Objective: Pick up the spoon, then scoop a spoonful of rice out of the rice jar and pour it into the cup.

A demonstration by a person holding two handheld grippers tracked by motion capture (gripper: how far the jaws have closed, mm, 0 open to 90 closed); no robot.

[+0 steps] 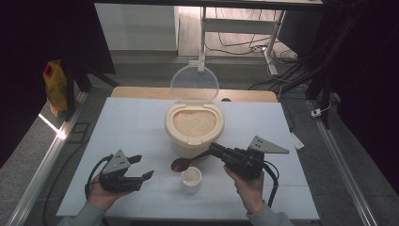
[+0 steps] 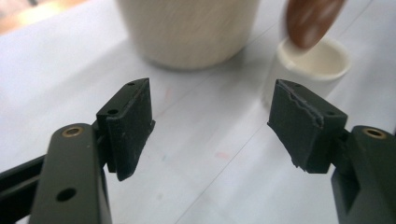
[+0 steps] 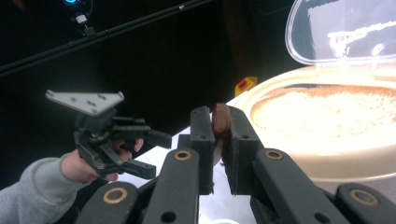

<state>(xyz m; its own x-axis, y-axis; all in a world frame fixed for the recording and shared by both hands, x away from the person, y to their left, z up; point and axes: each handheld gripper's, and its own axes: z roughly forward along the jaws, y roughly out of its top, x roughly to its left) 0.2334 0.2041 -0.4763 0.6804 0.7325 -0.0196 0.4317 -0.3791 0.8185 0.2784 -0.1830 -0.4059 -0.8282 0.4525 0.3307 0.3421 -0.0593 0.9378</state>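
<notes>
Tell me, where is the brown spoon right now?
In the high view the brown spoon sits in the right claw, its bowl just above the little white cup, in front of the open rice container.

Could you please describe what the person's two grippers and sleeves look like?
Both the left gripper and the right gripper are black, with brass-coloured pivot rivets, flat dark pads, a grey three-cornered plate on top and a trailing black cable. The person's sleeves are grey.
</notes>
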